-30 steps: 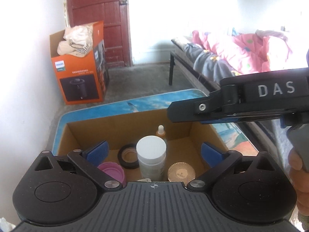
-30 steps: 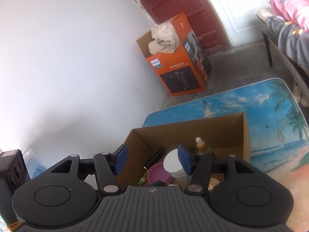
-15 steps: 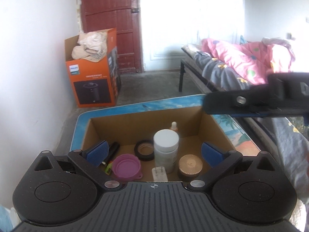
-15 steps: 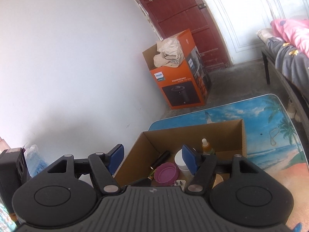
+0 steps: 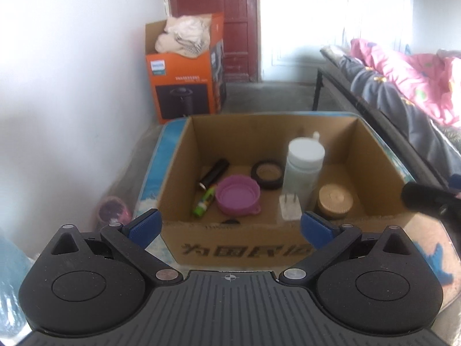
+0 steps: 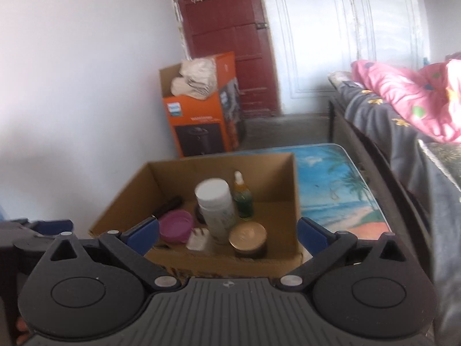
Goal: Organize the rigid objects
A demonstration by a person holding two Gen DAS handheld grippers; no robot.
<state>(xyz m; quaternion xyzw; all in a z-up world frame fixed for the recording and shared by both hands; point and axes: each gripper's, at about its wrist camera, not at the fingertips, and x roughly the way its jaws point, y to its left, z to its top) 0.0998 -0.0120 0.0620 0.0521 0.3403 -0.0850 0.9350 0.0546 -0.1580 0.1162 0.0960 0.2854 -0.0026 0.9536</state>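
An open cardboard box (image 5: 276,248) stands on the beach-print table (image 6: 340,190). Inside it are a white bottle (image 5: 302,167), a purple lid (image 5: 237,196), a black tape ring (image 5: 268,171), a gold-lidded jar (image 5: 335,201), a white plug (image 5: 289,207), a black tube (image 5: 214,173), a green marker (image 5: 204,204) and a green dropper bottle (image 6: 243,196). My left gripper (image 5: 230,226) hangs open in front of the box's near wall, holding nothing. To its right, my right gripper (image 6: 228,233) faces the same box (image 6: 121,201); its jaws are opening with nothing between them.
An orange carton (image 5: 184,86) with cloth on top stands on the floor by the red door (image 6: 224,28). A bed (image 5: 403,80) with pink bedding runs along the right. A white wall is close on the left. A dark round object (image 5: 112,210) sits left of the box.
Both grippers have drawn back from over the box, so its near wall now shows. The right jaws have spread wider. The right gripper has slid to the right edge of the left wrist view.
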